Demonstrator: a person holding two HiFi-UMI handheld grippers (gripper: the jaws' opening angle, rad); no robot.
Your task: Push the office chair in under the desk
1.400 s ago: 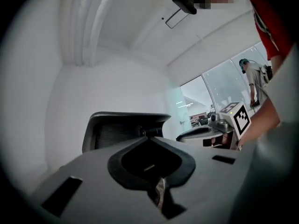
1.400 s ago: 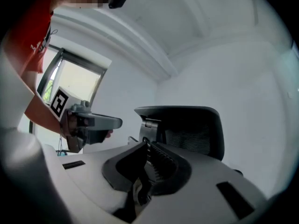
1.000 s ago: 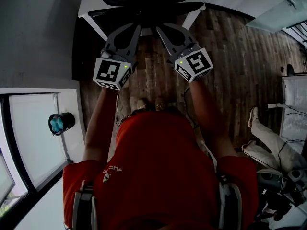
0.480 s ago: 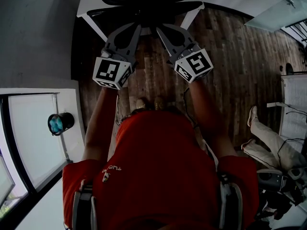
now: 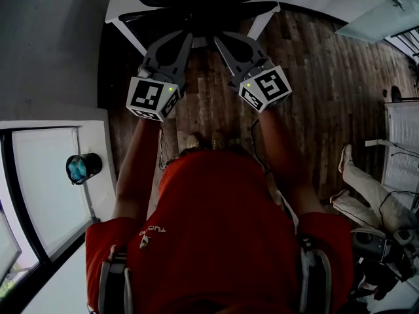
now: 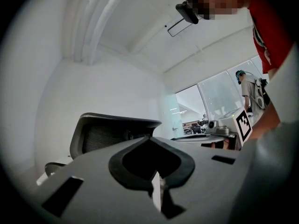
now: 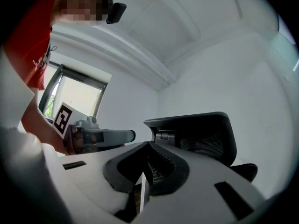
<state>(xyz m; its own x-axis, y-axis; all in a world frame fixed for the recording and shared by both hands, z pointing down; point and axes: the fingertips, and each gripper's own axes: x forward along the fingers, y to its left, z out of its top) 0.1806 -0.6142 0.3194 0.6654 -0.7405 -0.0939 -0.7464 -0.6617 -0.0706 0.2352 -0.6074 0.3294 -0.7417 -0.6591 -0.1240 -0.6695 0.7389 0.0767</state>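
In the head view the black office chair [image 5: 198,5] stands at the top, its seat tucked between the legs of the white desk [image 5: 122,5]. Both grippers point at its back, side by side. The left gripper [image 5: 187,39] and the right gripper [image 5: 218,39] are both shut and hold nothing; their tips reach the chair's dark lower edge, contact unclear. The left gripper view shows the chair's mesh backrest [image 6: 110,133] beyond the closed left gripper [image 6: 156,190]. The right gripper view shows the chair's backrest [image 7: 201,135] past the closed right gripper [image 7: 141,190].
Dark wooden floor [image 5: 314,77] spreads to the right of the chair. A white table with a small blue-lensed device [image 5: 83,167] lies at the left. A seated person's legs [image 5: 366,195] and a white rack [image 5: 402,142] are at the right edge.
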